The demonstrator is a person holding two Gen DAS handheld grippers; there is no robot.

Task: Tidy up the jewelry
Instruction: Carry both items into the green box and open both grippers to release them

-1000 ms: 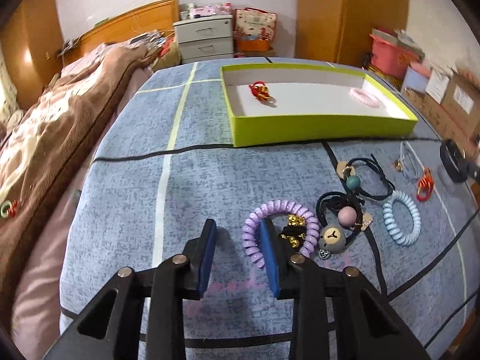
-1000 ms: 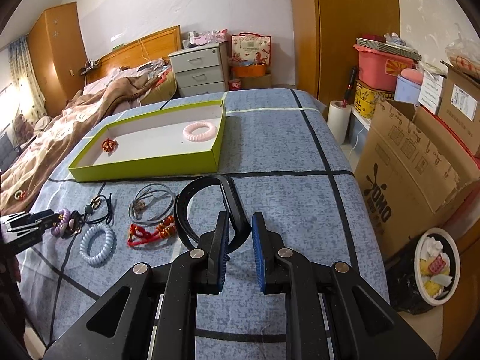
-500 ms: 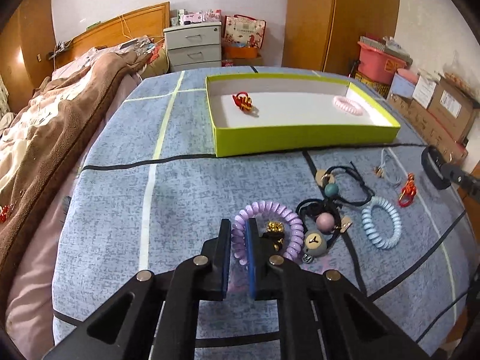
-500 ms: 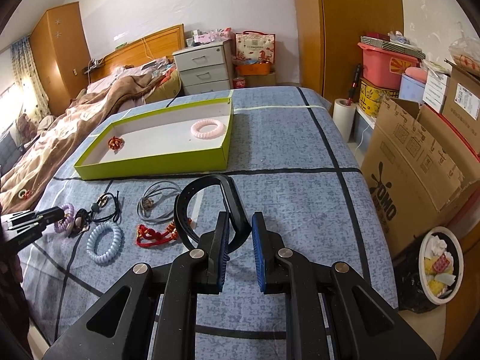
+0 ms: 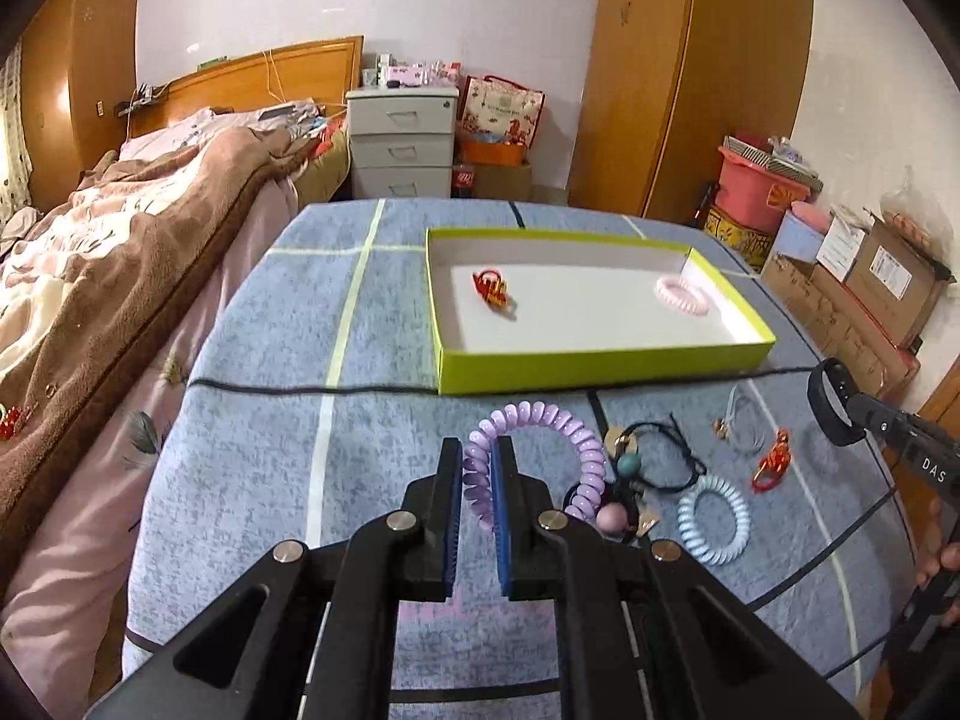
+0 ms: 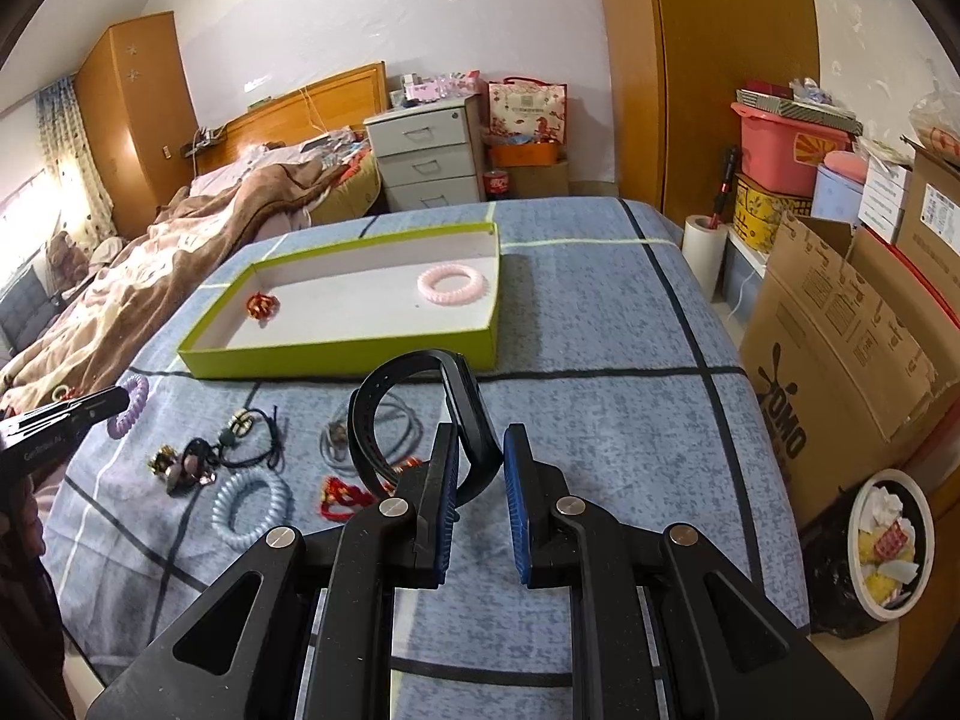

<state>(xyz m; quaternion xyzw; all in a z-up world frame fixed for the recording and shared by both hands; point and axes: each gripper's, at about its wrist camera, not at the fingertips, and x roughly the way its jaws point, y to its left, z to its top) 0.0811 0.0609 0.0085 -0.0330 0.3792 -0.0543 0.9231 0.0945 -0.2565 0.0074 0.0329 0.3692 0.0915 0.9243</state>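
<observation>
The bed with the blue-grey checked cover [image 5: 384,456] carries everything, and it makes a soft, wide worktop that lets small pieces lie flat without rolling off.

Towards its far edge sits the shallow lime-green cardboard tray with a white floor [image 5: 600,363], plainly the place where sorted pieces go. It holds a pale pink spiral hair tie [image 5: 682,295] in its far right corner and a small red-and-gold knotted charm [image 5: 493,289] near its left wall, well apart, so each can be found again.

The unsorted pieces lie loose on the cover between the tray's near wall and the bed's near edge: a pale blue spiral hair tie [image 5: 714,517], black elastic cords with round beads [image 5: 645,468], a thin grey cord loop [image 6: 360,429] and a red tasselled charm [image 5: 771,463]. They are bunched close, some touching, so I judge one-at-a-time picking is safest.

The right gripper [image 6: 480,450] is narrowly closed on a black plastic wristband [image 6: 420,408], its curve standing up over the cover just short of the tray's near wall.

The left gripper [image 5: 478,468] has its blue pads pinched tight on one side of a lilac spiral hair tie [image 5: 540,450], which hangs clear of the cover above the loose pile. Gripping the coil's edge leaves the ring free to drop cleanly, I would guess, into the tray.
</observation>
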